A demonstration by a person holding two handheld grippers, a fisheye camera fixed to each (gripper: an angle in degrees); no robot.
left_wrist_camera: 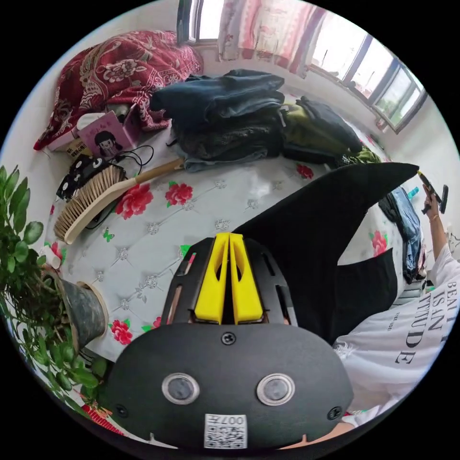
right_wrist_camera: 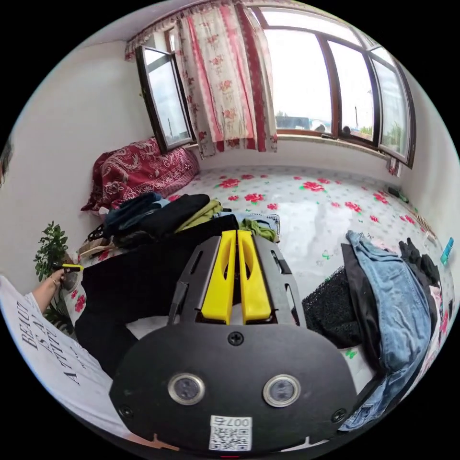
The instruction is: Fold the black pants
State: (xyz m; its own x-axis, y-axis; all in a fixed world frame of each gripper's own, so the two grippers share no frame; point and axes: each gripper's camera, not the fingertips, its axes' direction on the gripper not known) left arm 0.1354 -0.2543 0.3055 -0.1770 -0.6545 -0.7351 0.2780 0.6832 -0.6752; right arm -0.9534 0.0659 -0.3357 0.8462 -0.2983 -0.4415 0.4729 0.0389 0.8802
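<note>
The black pants (left_wrist_camera: 326, 225) hang stretched in the air above the flowered bed. My left gripper (left_wrist_camera: 229, 235) is shut on one end of them. In the left gripper view the cloth tapers away to my right gripper (left_wrist_camera: 424, 178), held up in a hand at the far right. In the right gripper view my right gripper (right_wrist_camera: 237, 232) is shut on the pants (right_wrist_camera: 139, 282), which run left to the left gripper (right_wrist_camera: 72, 267) beside a hand. One part of the pants droops in front of the person's white shirt (left_wrist_camera: 397, 345).
A stack of folded dark clothes (left_wrist_camera: 225, 115) and a red patterned blanket (left_wrist_camera: 120, 72) lie at the bed's far side. A long-handled brush (left_wrist_camera: 96, 191) and a potted plant (left_wrist_camera: 72, 306) are near the edge. Jeans and dark garments (right_wrist_camera: 393, 306) are heaped to the right.
</note>
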